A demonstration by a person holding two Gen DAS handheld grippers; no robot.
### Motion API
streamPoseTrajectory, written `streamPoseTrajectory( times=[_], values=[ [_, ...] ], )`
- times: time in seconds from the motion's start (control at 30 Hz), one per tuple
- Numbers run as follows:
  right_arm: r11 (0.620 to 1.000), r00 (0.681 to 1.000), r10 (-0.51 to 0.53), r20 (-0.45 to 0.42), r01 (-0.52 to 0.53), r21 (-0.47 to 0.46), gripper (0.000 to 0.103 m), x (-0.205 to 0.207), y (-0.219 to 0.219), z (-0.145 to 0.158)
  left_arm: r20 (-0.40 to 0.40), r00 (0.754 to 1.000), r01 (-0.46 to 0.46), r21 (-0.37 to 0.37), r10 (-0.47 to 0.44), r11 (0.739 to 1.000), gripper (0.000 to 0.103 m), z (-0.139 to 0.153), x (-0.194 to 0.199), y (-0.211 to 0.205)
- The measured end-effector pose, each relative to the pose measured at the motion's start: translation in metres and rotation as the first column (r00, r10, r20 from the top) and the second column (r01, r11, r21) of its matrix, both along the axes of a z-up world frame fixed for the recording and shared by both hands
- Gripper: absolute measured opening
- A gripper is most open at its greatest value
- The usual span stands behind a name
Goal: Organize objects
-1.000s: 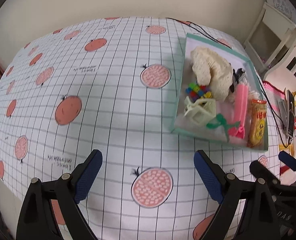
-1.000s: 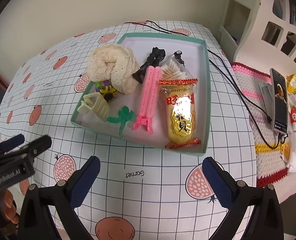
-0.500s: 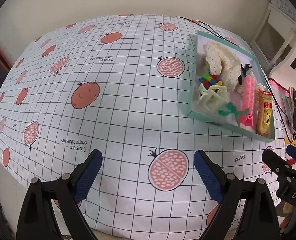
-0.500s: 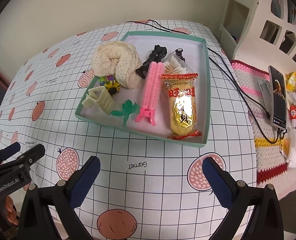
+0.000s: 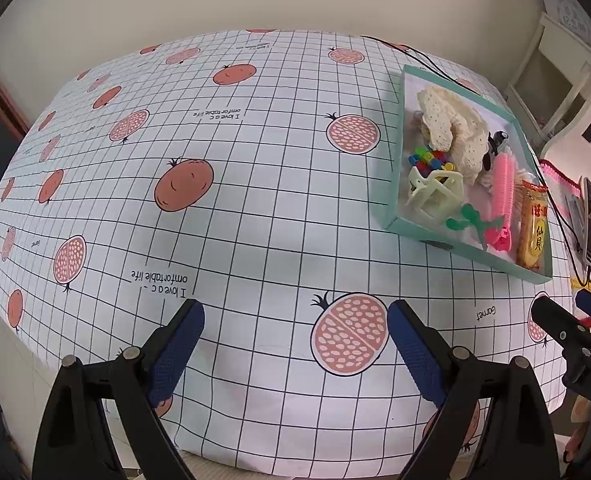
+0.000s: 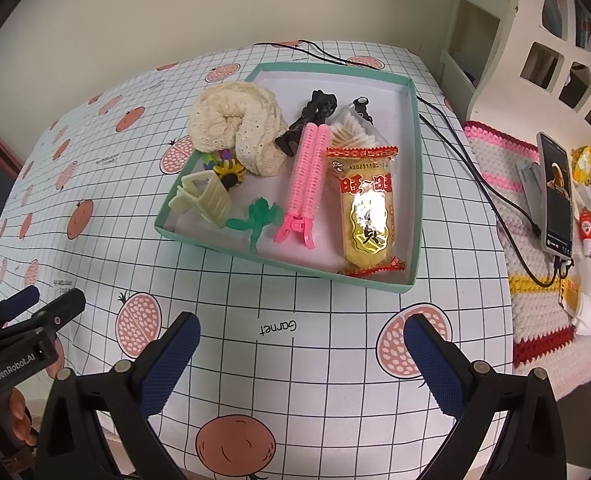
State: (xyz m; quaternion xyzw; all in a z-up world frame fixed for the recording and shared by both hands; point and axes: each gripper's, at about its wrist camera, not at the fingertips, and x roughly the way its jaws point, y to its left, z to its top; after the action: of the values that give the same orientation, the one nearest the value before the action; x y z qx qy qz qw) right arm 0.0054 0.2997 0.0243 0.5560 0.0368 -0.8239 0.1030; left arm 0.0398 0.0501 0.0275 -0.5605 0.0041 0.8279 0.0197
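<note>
Both my grippers hang over the near edge of the tabletop (image 6: 295, 360), with its grid-and-fruit cloth. My right gripper (image 6: 301, 356) has its fingers spread wide and holds nothing; my left gripper (image 5: 295, 344) is just as wide and just as empty.

Beyond a strip of bare cloth sits the teal tray (image 6: 415, 200), to the far right of my left gripper and straight ahead of my right. Nearest me in it lie a cream claw clip (image 6: 203, 200), a small green plastic piece (image 6: 257, 216), a pink roller clip (image 6: 307, 176) and a yellow snack packet (image 6: 369, 212). Further back are a rolled cream knit cloth (image 6: 235, 128), a black clip (image 6: 315, 114) and a bag of cotton swabs (image 6: 351, 132).

Everything looks already gathered, packed close and partly overlapping. I judge the risk is in reaching in: wide fingers could catch a neighbour or nudge the light tray. The glossy packet may slip, and the black cable (image 6: 475, 168) beside the tray could snag.
</note>
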Motion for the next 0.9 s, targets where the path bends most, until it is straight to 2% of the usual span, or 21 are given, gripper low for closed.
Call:
streamPoseTrajectory(
  times=[0.9],
  values=[
    [1.0,1.0,-0.001,0.003,0.001,-0.001,0.103,0.0007,-0.0007,-0.0011,0.005,0.999,-0.041,0.019,0.041,0.999,0.093,-0.002,-0.0012,-0.0092]
  ],
)
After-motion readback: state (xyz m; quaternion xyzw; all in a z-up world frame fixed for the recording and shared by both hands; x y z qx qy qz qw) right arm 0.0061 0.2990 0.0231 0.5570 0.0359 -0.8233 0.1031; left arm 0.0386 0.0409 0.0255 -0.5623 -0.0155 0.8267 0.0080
